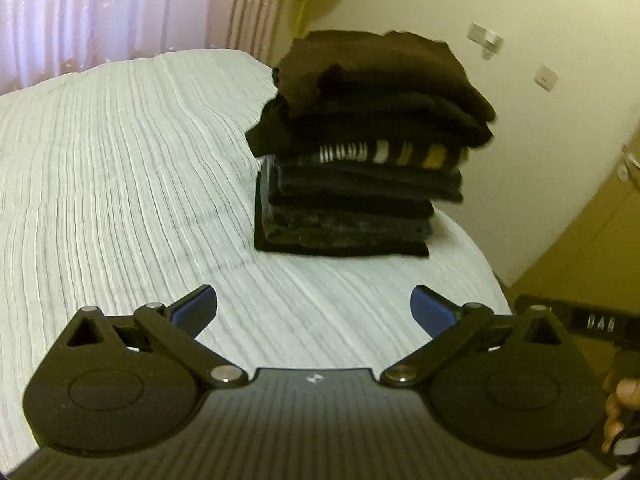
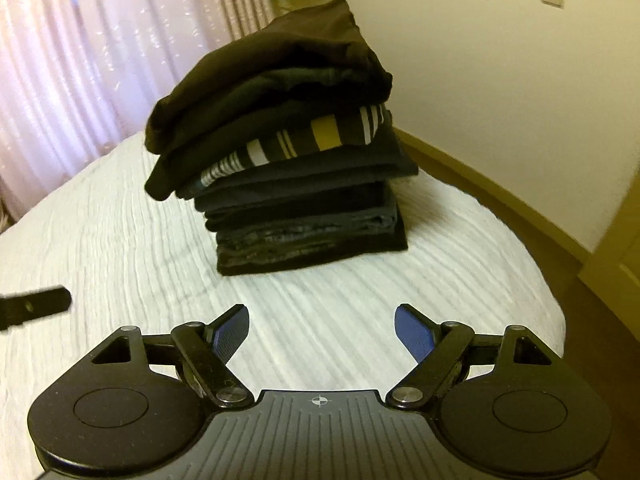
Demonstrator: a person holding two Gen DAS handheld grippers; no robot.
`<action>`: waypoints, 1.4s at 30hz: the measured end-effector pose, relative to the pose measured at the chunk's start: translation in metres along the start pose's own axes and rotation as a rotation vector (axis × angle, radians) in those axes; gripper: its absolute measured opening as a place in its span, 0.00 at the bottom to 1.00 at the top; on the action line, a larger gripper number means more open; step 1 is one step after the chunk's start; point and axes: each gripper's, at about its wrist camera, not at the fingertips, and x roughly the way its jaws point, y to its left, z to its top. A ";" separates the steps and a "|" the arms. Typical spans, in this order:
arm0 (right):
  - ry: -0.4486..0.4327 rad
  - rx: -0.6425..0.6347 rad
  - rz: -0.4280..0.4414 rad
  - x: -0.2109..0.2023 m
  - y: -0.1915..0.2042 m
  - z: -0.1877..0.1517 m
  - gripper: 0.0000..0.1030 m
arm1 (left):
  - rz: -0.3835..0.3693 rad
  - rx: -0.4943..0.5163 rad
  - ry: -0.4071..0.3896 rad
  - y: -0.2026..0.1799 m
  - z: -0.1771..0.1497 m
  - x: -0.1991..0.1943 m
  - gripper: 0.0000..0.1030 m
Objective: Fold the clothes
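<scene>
Clothes stack (image 1: 360,148) on bed; both grippers tilt down, fingers apart, empty.

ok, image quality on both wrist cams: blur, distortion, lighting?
Left wrist: motion smear on the stack of folded clothes and wall switches, heavy fisheye bend in the white bedspread, dim warm light, pink glow through the curtain. Right wrist: milder blur, same bend and corner vignette; dark fabrics lose detail; the right tool is sharp.

Dim warm light, motion blur, fisheye-warped edges w/ vignette.
</scene>
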 end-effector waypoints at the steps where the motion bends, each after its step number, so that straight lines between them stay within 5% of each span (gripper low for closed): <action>1: 0.001 0.015 -0.004 -0.007 0.006 -0.006 0.81 | -0.004 0.016 0.008 0.000 -0.005 -0.004 0.99; 9: -0.001 -0.010 0.000 -0.039 0.035 -0.026 0.80 | -0.036 0.101 -0.030 -0.018 -0.013 -0.028 0.97; 28: -0.019 -0.079 0.054 -0.040 -0.003 0.007 0.80 | 0.146 0.063 0.045 -0.067 0.001 -0.006 0.97; 42: -0.003 -0.094 0.081 -0.030 -0.011 0.017 0.80 | 0.176 0.095 0.032 -0.080 0.000 -0.003 0.97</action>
